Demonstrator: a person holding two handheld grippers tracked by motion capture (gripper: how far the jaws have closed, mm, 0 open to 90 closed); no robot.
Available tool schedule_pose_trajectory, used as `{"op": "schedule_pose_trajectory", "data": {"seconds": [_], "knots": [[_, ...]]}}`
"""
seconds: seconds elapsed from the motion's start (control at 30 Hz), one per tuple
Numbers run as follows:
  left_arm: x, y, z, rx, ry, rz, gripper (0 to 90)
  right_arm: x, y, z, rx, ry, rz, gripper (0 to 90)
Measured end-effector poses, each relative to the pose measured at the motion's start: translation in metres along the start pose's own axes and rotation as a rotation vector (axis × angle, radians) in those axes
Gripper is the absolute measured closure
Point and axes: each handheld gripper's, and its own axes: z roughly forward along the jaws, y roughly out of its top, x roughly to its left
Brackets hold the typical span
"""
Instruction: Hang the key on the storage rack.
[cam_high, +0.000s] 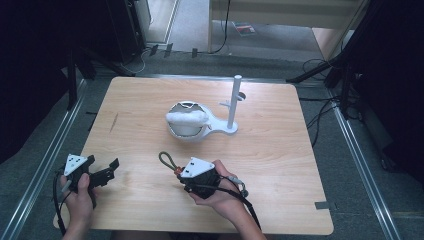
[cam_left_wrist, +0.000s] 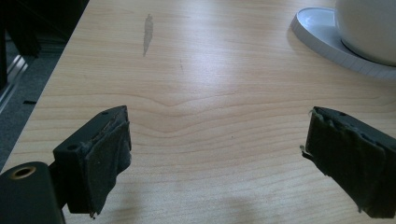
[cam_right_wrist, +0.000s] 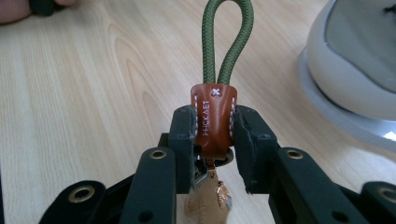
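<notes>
Soft, even light fell on the table (cam_high: 150, 100), while the surroundings stayed dark. Faint shadows pooled under the black pads (cam_left_wrist: 105, 163) in the left gripper view; far edges blurred slightly.

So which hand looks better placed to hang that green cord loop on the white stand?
The right. Its tool already clamps the brown leather tab of the green cord loop, nearer the white stand. The left tool gapes empty.

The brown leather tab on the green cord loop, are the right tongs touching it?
Touching. In the right gripper view the right tongs are closed on the brown leather tab, a pad pressed against each side, with the green cord loop sticking out beyond them.
</notes>
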Motion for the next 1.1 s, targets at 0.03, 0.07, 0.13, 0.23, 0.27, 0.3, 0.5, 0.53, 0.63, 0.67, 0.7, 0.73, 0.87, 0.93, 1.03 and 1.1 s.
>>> {"op": "schedule_pose_trajectory", "data": {"seconds": [0.03,0.07,0.13,0.23,0.27,0.3,0.5,0.53,0.63,0.67,0.7,0.73,0.87,0.93,1.03,1.1], "knots": [[0.0,0.0,0.0,0.0,0.0,0.0,7.3,-0.001,0.0,-0.001,-0.008,-0.007,0.005,70.7],[0.0,0.0,0.0,0.0,0.0,0.0,7.3,-0.001,0.0,-0.002,-0.012,-0.008,0.008,70.7],[0.0,0.0,0.0,-0.001,0.0,-0.001,7.3,-0.003,0.0,-0.005,-0.031,-0.023,0.018,70.8],[0.0,0.0,0.0,0.0,0.0,0.0,7.3,-0.005,0.001,-0.009,-0.055,-0.044,0.033,70.9],[0.0,0.0,0.0,0.0,0.0,0.0,7.3,-0.006,0.001,-0.01,-0.065,-0.049,0.037,70.9],[0.0,0.0,0.0,0.0,0.0,-0.001,7.3,-0.007,0.001,-0.012,-0.078,-0.055,0.047,70.9],[0.0,0.0,0.0,0.0,0.0,0.0,7.3,-0.014,0.003,-0.021,-0.122,-0.088,0.075,71.1],[0.0,0.0,0.0,0.0,0.0,0.0,7.3,-0.015,0.003,-0.023,-0.129,-0.092,0.082,71.1],[0.0,0.0,0.0,0.0,0.0,0.0,7.3,-0.018,0.003,-0.028,-0.15,-0.11,0.092,71.2],[0.0,0.0,0.0,0.0,0.0,0.0,7.3,-0.019,0.003,-0.029,-0.158,-0.116,0.092,71.1],[0.0,0.0,0.0,0.0,0.0,0.0,7.3,-0.02,0.003,-0.031,-0.163,-0.12,0.097,71.2],[0.0,0.0,0.0,0.0,0.0,0.0,7.3,-0.021,0.003,-0.032,-0.168,-0.128,0.097,71.2],[0.0,0.0,0.0,0.0,0.0,0.001,7.3,-0.024,0.004,-0.038,-0.191,-0.153,0.103,71.3],[0.0,0.0,0.0,0.0,0.001,0.001,7.3,-0.026,0.004,-0.041,-0.203,-0.16,0.108,71.4],[0.0,0.0,0.0,0.0,0.001,0.001,7.3,-0.029,0.005,-0.046,-0.216,-0.178,0.113,71.4],[0.0,0.0,0.0,-0.001,0.001,0.001,7.3,-0.031,0.006,-0.049,-0.23,-0.195,0.123,71.5]]}}
